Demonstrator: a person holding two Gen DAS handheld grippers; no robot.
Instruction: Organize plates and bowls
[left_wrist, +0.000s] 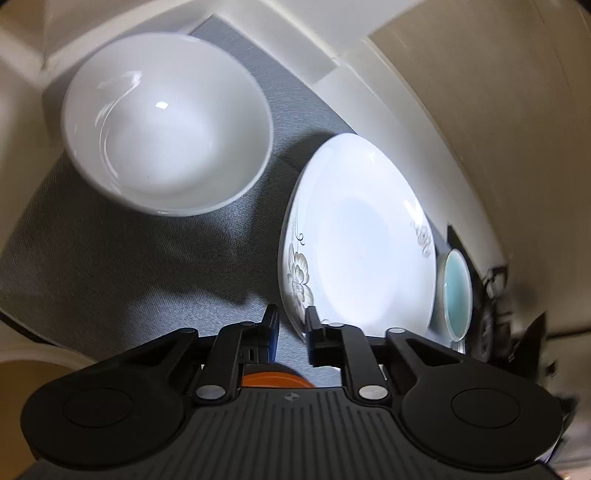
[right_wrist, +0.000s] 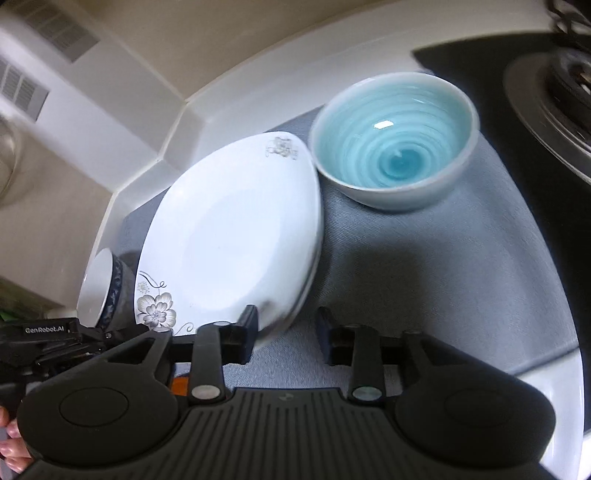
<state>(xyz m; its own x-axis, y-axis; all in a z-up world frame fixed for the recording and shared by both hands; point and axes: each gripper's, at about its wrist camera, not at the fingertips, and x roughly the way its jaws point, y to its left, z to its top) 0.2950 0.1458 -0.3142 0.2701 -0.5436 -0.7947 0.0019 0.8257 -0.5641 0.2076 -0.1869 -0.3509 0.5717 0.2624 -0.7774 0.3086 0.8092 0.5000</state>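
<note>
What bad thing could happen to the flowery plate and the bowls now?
1. The flowery plate sits close against the blue bowl; nudging the plate could knock them together and chip one.
2. The right claw has the plate's rim between its jaws without clearly squeezing it, so a lift now might let the plate slip onto the grey mat.
3. The left claw is nearly shut beside the same plate, so it could bump the rim.

Plate (right_wrist: 236, 229) on mat (right_wrist: 424, 277), between two bowls (right_wrist: 395, 144)
</note>
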